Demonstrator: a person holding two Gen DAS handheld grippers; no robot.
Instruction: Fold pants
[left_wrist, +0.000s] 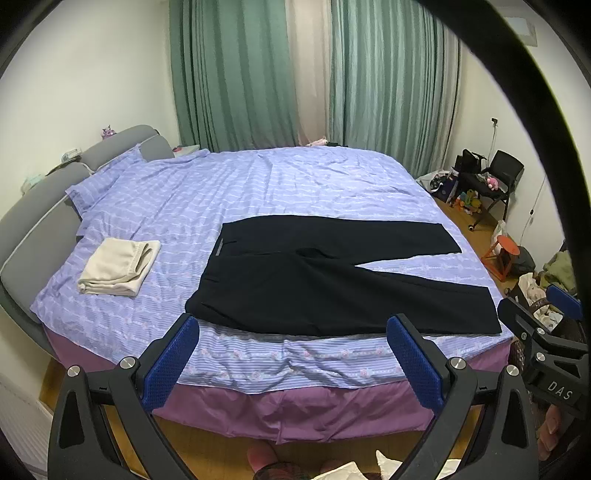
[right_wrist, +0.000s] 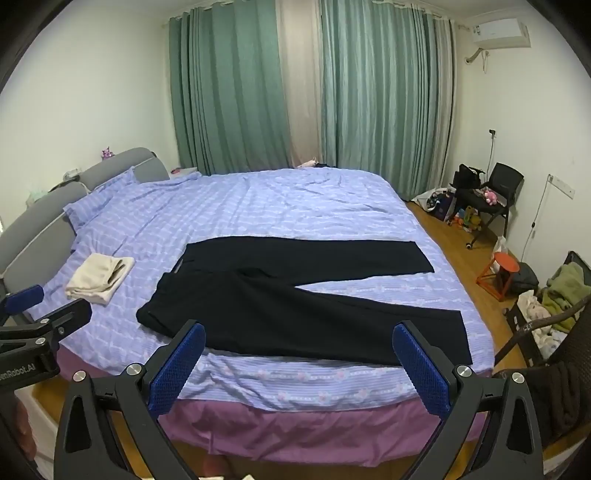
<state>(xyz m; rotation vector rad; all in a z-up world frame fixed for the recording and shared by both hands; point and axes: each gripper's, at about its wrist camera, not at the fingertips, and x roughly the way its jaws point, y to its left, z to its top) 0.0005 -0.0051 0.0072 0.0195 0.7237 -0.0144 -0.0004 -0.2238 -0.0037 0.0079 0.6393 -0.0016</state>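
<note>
Right now both hand-held tools hang short of the bed's near edge, tilted downward toward it. Spread wide, the left gripper (left_wrist: 291, 354) has nothing between its blue pads, and the right gripper (right_wrist: 299, 360) is likewise spread to its full width and empty. Flat on the bed (left_wrist: 295, 184), close to the near edge, lie the black pants (left_wrist: 325, 280), unfolded: the waistband points left toward the grey headboard (left_wrist: 33, 236) and the two legs run rightward, splayed apart so that a wedge of the striped lavender sheet shows between them. The nearer leg reaches almost to the right corner of the mattress. Left of the waistband, apart from the pants, sits a folded cream garment (left_wrist: 118, 267). Green curtains (left_wrist: 240, 74) hang behind the bed, and a black chair (right_wrist: 495, 192) stands in the far right corner beside an orange stool (right_wrist: 498, 275) on the wooden floor. From the left wrist view the right tool shows at the right edge, off the mattress.
</note>
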